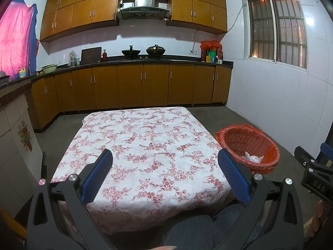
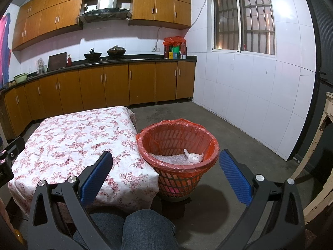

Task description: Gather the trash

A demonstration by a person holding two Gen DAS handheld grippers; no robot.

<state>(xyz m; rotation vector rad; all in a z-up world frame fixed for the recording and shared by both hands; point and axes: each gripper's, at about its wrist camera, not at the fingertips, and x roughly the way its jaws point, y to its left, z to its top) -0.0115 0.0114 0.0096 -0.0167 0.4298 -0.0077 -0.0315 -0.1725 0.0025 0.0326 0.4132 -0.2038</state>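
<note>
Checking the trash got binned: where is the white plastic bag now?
In both views, the white plastic bag lies inside the red-lined basket, on the floor off the table's right edge.

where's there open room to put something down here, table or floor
The whole tablecloth is bare from edge to edge, so anywhere between the two open claws works. The concrete floor is free between the trash basket and the white tiled wall. It is tight only where the basket stands against the table's right edge.
</note>
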